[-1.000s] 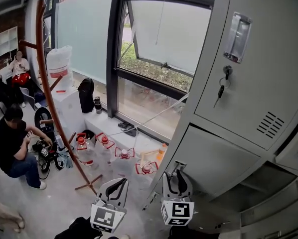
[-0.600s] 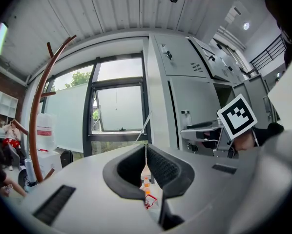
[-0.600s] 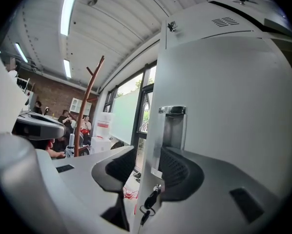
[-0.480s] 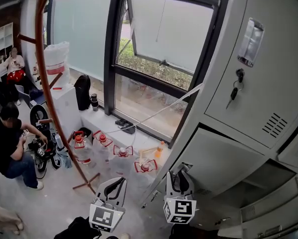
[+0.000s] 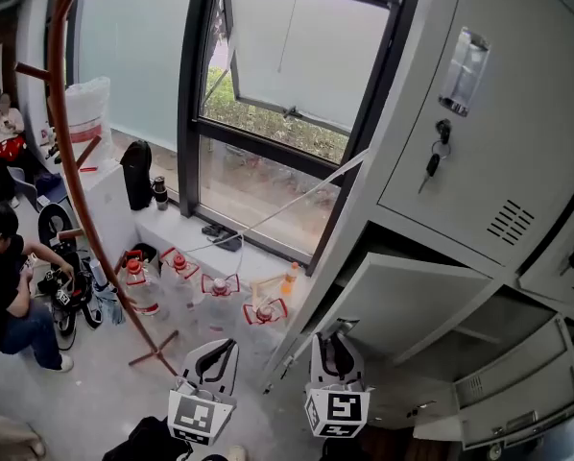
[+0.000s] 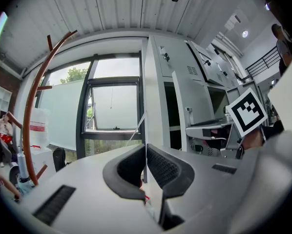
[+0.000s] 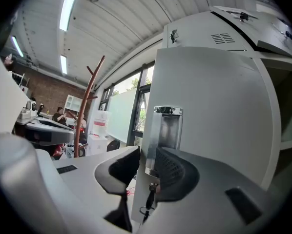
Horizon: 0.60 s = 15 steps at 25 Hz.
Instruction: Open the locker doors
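— Lockers: where do they stand?
— It's a grey bank on the right of the head view, beside a tall window. The upper door stands swung out from the frame. The lower door is swung out too, away from its open compartment.
— And the right gripper?
— It's at the lower door's free edge. In the right gripper view that edge stands between the two pads, just under the door's metal handle, with a key dangling lower down. The jaws are closing on the edge. Whether the pads already press on it, I cannot tell.
— What about the left gripper?
— It's low, beside the right one and apart from the doors. Its pads meet tip to tip with nothing between them.
— Anything else around?
— A brown coat stand, water bottles on the floor under the window, and a person crouching at far left.
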### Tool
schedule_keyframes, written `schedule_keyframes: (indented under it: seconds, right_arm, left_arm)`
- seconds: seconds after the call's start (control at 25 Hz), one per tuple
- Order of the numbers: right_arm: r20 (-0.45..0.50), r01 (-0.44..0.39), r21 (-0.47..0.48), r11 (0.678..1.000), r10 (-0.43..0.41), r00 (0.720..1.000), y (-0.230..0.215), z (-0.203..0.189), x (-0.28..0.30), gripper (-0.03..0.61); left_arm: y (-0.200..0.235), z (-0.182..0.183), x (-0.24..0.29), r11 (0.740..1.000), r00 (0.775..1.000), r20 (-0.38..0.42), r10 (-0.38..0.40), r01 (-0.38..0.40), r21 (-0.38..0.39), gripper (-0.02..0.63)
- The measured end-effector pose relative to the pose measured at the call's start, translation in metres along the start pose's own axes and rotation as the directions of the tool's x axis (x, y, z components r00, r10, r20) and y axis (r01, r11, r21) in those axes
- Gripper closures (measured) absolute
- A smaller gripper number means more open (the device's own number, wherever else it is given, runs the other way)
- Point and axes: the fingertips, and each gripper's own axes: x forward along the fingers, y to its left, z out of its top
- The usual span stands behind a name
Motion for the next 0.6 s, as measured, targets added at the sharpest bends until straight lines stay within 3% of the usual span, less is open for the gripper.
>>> schedule_keyframes:
  seconds: [0.6]
  right_arm:
    - [0.027,-0.083,0.010,0.997,0.083,0.996,0.011,-0.004,-0.082,0.446]
  left_arm:
    - [-0.068,-0.003,-0.028,0.997,0.997,-0.016,-0.080,0.080,0.010,0.586]
